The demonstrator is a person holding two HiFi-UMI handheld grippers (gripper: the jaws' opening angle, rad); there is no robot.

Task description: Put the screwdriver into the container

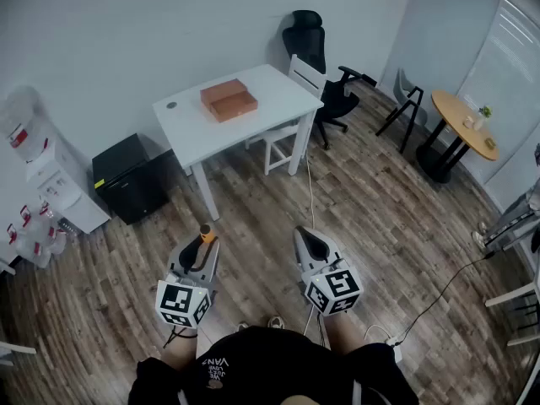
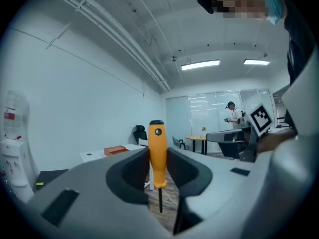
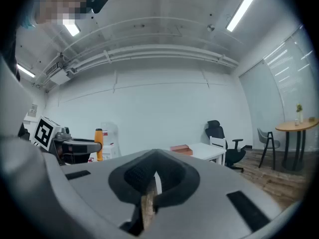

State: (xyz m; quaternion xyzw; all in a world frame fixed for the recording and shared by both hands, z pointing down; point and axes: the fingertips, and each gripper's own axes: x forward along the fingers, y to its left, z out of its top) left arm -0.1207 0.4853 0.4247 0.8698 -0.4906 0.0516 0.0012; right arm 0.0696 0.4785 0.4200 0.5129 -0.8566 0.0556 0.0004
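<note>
At the far left, against the pale wall, stands a white water dispenser with a clear bottle on top (image 1: 32,146), and just to its right a low black cabinet (image 1: 131,178) sits on the brown wood-plank floor (image 1: 380,226). In front of the person, the left gripper (image 1: 201,245), a grey two-jaw tool with a black-and-white marker cube, pinches an orange-handled screwdriver with a thin dark shaft (image 2: 158,153). Its dark pads press on the handle from both sides. In the left gripper view the tool stands upright, black cap at the top and shaft pointing down between the jaws.

Beyond it, a white rectangular table (image 1: 270,91) stands by the wall and bears a shallow orange-brown box container (image 1: 229,99), which lies well apart from the screwdriver. A white chair (image 1: 297,78) is drawn up at the table's right end.

The right gripper (image 3: 152,185), grey with the same kind of marker cube, is held just right of the left one. Its jaws are pressed almost together with nothing between them; only a thin slit shows floor.

Further right come a black office chair (image 1: 325,66) and, near the glass wall, a round wooden table on a black base (image 1: 462,123). A white cable (image 1: 439,298) trails across the floor at lower right.
</note>
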